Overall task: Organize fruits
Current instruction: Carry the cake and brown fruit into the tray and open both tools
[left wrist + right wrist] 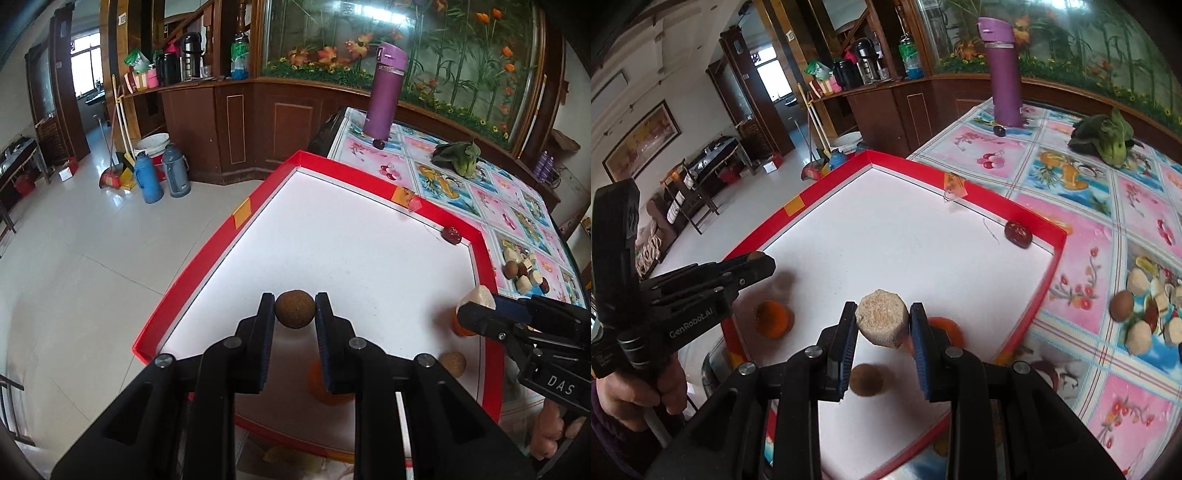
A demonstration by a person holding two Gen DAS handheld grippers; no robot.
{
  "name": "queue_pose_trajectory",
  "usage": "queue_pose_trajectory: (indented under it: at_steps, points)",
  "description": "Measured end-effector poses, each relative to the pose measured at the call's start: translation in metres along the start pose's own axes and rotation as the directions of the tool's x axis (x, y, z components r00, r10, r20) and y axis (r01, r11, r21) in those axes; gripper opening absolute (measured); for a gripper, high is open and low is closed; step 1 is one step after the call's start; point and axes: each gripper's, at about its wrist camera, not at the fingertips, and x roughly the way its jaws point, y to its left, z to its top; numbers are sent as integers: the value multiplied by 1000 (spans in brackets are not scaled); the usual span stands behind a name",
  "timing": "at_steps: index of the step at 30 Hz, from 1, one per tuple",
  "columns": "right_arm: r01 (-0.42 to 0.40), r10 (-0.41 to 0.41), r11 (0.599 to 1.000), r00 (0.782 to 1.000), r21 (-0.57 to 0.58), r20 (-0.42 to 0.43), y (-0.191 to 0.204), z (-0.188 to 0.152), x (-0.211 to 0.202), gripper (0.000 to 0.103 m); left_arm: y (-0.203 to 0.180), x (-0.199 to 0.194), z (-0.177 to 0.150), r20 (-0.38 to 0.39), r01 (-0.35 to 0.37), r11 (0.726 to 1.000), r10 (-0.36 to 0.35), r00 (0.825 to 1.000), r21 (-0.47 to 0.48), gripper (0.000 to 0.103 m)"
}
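My left gripper (294, 309) is shut on a round brown fruit (294, 308), held above the white floor of a red-rimmed tray (207, 254). Over the same tray (1049, 273), my right gripper (882, 325) is shut on a pale, faceted fruit chunk (882, 322). On the tray floor lie two orange fruits (772, 318) (945, 327), a brown ball (866, 379) and a dark red date (1017, 232) in the far right corner. A heap of loose fruit pieces (1145, 314) rests on the tablecloth to the right of the tray.
A purple bottle (384, 92) stands at the table's far end with a small dark fruit (379, 143) at its foot. A leafy green vegetable (460, 157) lies on the floral tablecloth (1071, 177). Left of the tray the table ends above tiled floor with two thermos flasks (162, 177).
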Motion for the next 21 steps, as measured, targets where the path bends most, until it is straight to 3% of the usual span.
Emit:
queue_pose_trajectory:
  at_steps: [9,11,12,14,18,21]
  points:
    - [5,-6,1000,1000,-28,-5,0,4,3,28,10,12,9,-2,-20,1000,20,1000,-1,24]
    - [3,-3,1000,1000,-31,-4,-1,4,2,30,12,13,12,5,-11,1000,11,1000,18,31]
    - [-9,9,1000,1000,-27,-4,-3,3,1,36,12,12,14,16,-2,999,1,1000,33,34]
    - [-16,16,1000,1000,-21,4,-5,4,-2,47,10,8,17,34,15,997,-17,999,70,51]
    - [-31,31,1000,998,4,51,-18,3,-16,51,6,-5,23,85,14,989,-27,996,150,54]
    - [-6,3,1000,997,31,81,-37,-2,-33,51,15,-15,34,158,-9,989,-15,987,151,58]
